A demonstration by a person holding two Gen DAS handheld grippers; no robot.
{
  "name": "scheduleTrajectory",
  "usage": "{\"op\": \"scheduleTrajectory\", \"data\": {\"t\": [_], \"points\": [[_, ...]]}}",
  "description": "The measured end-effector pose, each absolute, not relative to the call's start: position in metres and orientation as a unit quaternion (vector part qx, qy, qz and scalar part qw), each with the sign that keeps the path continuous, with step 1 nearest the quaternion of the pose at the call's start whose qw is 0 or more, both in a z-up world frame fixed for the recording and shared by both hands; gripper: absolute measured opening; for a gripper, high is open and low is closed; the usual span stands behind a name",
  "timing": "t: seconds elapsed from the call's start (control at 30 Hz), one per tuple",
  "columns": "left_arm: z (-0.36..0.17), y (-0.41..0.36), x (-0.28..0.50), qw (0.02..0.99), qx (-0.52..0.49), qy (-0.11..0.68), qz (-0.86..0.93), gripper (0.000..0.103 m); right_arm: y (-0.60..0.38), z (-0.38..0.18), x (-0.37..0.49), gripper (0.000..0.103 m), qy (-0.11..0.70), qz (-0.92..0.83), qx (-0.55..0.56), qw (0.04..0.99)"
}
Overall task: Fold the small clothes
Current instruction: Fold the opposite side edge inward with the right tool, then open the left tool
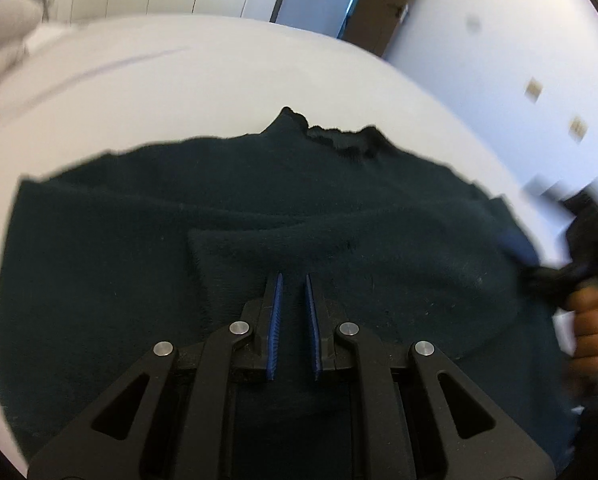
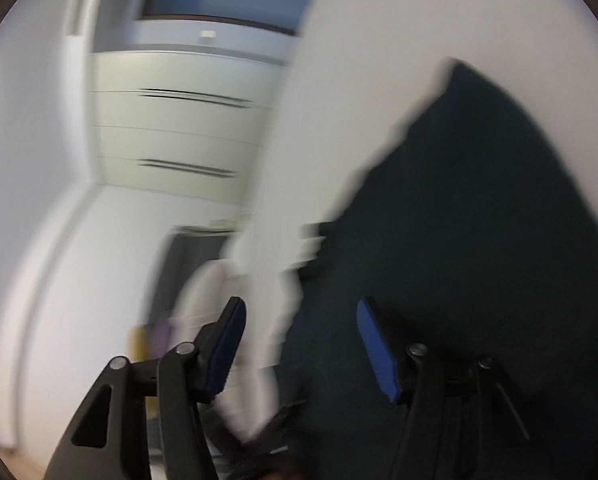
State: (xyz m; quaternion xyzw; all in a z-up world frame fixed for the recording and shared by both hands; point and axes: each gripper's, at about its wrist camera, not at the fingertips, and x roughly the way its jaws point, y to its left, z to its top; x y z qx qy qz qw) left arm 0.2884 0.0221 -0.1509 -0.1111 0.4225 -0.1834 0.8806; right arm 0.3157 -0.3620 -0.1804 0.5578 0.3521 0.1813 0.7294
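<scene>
Dark green garment [image 1: 147, 248]: spread on white round tabletop [image 1: 219, 80], directly under and ahead of left tongs [image 1: 293, 280], whose jaws are nearly pressed together and empty; jagged far edge leaves bare tabletop beyond. Right tongs [image 2: 299, 312]: spread, empty, straddling the garment's edge. Room: white drawers [image 2: 187, 128], pale wall [image 1: 499, 60].
</scene>
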Motion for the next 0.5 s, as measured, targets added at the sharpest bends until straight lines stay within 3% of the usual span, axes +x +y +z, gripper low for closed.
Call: {"op": "scheduleTrajectory", "data": {"t": [0.03,0.07,0.1,0.23,0.5], "points": [[-0.154,0.026,0.291,0.876,-0.126,0.425,-0.191,0.012,-0.367,-0.194,0.322,0.035,0.356,0.179,0.561,0.726],[-0.157,0.03,0.294,0.871,-0.143,0.426,-0.198,0.012,-0.375,-0.203,0.325,0.014,0.357,0.171,0.565,0.724],[-0.159,0.036,0.295,0.869,-0.151,0.426,-0.202,0.012,-0.387,-0.21,0.324,0.005,0.353,0.158,0.575,0.721],[-0.164,0.04,0.295,0.868,-0.168,0.418,-0.21,0.012,-0.421,-0.219,0.322,0.004,0.32,0.151,0.618,0.702],[-0.165,0.054,0.288,0.868,-0.178,0.411,-0.215,0.012,-0.443,-0.204,0.317,0.008,0.341,0.109,0.564,0.744]]}}
